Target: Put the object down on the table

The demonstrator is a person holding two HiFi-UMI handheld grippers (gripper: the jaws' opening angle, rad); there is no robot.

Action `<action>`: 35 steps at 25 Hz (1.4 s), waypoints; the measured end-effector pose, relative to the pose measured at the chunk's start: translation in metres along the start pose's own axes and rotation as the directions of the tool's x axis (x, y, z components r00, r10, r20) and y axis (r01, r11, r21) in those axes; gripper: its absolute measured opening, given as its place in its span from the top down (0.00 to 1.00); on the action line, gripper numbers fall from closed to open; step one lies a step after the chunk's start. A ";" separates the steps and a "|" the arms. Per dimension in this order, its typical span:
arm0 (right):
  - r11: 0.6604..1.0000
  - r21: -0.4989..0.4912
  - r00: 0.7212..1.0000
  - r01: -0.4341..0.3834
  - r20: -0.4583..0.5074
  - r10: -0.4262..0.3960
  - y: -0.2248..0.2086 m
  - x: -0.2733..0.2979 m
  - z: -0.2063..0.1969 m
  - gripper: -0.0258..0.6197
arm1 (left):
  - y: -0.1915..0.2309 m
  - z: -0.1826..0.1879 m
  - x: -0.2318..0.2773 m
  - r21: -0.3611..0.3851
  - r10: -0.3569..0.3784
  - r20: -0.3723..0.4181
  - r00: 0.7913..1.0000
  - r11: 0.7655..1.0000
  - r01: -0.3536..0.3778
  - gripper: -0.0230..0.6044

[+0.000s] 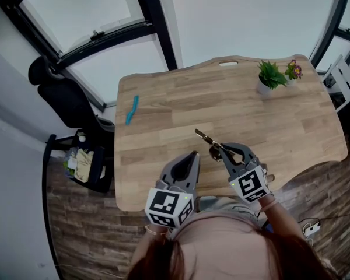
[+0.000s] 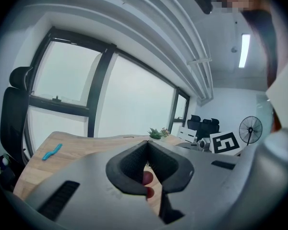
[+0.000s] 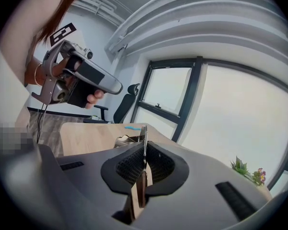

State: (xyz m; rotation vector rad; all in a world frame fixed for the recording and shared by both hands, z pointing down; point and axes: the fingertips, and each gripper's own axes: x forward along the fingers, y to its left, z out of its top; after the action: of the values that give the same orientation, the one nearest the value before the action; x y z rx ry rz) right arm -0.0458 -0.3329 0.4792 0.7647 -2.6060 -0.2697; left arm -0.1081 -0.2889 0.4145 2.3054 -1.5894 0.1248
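Observation:
My right gripper [image 1: 220, 151] is shut on a thin metal tool [image 1: 203, 137] with a dark ring, perhaps small scissors, held over the front middle of the wooden table [image 1: 280, 121]. In the right gripper view the metal blade [image 3: 144, 137] stands up from between the closed pads of the gripper [image 3: 144, 151]. To its left, my left gripper [image 1: 192, 157] hovers near the table's front edge, shut with nothing between its pads. Its jaws [image 2: 147, 145] meet in the left gripper view. A hand holds that gripper [image 3: 79, 75] up in the air.
A blue strip [image 1: 131, 109] lies at the table's far left. Two small potted plants [image 1: 271, 76] stand at the back right corner. A black office chair [image 1: 64, 98] and a dark cart with clutter [image 1: 84, 165] sit left of the table. Windows run behind.

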 end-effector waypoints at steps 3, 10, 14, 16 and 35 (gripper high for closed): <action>1.000 -0.015 1.000 -0.014 -0.019 0.013 -0.004 0.008 -0.012 0.96 | 0.002 0.000 0.008 -0.004 0.002 -0.002 1.000 1.000 -0.002 0.96; 0.998 -0.036 0.996 -0.045 -0.074 0.042 -0.009 0.024 -0.038 0.96 | 0.008 0.000 0.023 -0.015 0.010 -0.003 1.000 1.000 -0.010 0.96; 0.997 -0.040 0.994 -0.066 -0.089 0.063 -0.010 0.033 -0.048 0.96 | 0.011 -0.001 0.029 -0.023 0.017 -0.006 1.000 1.000 -0.017 0.96; 0.996 -0.044 0.992 -0.078 -0.099 0.073 -0.010 0.038 -0.054 0.96 | 0.013 -0.002 0.031 -0.028 0.022 -0.006 1.000 0.999 -0.022 0.96; 0.985 -0.108 0.972 -0.137 -0.206 0.112 -0.015 0.078 -0.105 0.96 | 0.037 -0.005 0.056 -0.063 0.061 -0.026 0.998 0.996 -0.062 0.96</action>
State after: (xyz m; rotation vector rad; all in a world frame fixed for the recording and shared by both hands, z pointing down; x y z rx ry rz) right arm -0.0531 -0.3957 0.5949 0.5533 -2.4112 -0.2955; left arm -0.1212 -0.3489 0.4416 2.1995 -1.6288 0.1146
